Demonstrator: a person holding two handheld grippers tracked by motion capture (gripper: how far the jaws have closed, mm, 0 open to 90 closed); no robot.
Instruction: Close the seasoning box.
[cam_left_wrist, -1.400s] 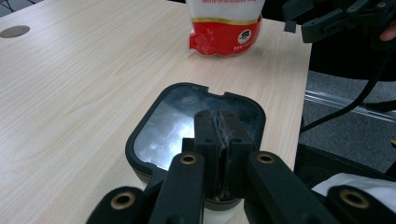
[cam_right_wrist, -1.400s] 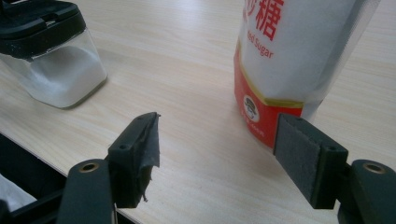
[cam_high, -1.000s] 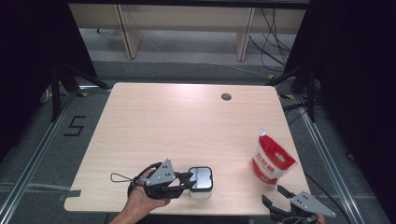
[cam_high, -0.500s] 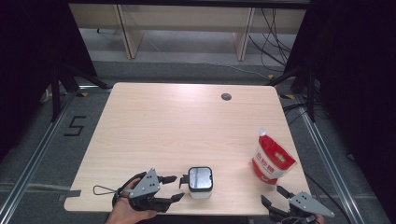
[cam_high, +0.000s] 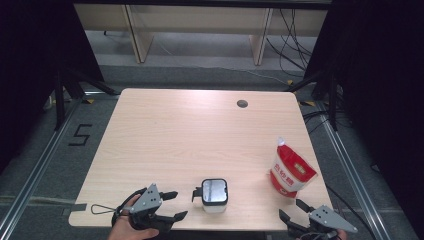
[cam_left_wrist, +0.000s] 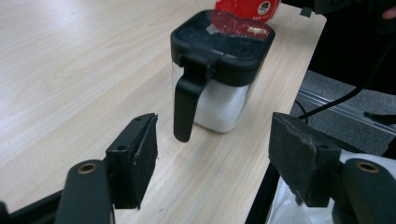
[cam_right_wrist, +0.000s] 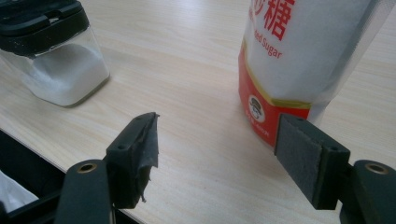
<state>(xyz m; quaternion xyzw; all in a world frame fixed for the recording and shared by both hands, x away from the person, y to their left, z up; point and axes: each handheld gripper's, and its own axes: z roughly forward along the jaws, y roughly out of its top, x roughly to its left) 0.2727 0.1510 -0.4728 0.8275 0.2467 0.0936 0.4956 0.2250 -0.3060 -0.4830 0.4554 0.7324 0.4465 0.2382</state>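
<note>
Black-lidded and clear-walled, a small sugar jar (cam_high: 215, 196) half full of white sugar stands upright near the front edge of a pale wooden table (cam_high: 200, 135). Its black handle (cam_left_wrist: 187, 100) points straight back at the left gripper (cam_high: 172, 206), which sits just beside the jar at the table's edge, in a person's left hand (cam_high: 131, 227). In the left gripper view the handle hangs in front of the gap between the two black jaws, apart from both pads. These jaws have just been opening; they now stand wide and released, with nothing pressed between them.

Farther off, beyond the jar as the left gripper looks, a red and white bag of sugar (cam_high: 291, 167) stands upright, leaning slightly, near the table's right edge.

The right gripper (cam_high: 292, 211) hovers at the front right corner of the table, just short of the bag. In the right gripper view the bag (cam_right_wrist: 306, 60) rises ahead and slightly toward the right-hand jaw, with the words "Sugar" and red Chinese characters on it. The jar (cam_right_wrist: 51, 51) stands well off to the left-hand side. This gripper's jaws are also spread wide and hold nothing. The left-hand pad's covering looks frayed at its lower edge.
</note>
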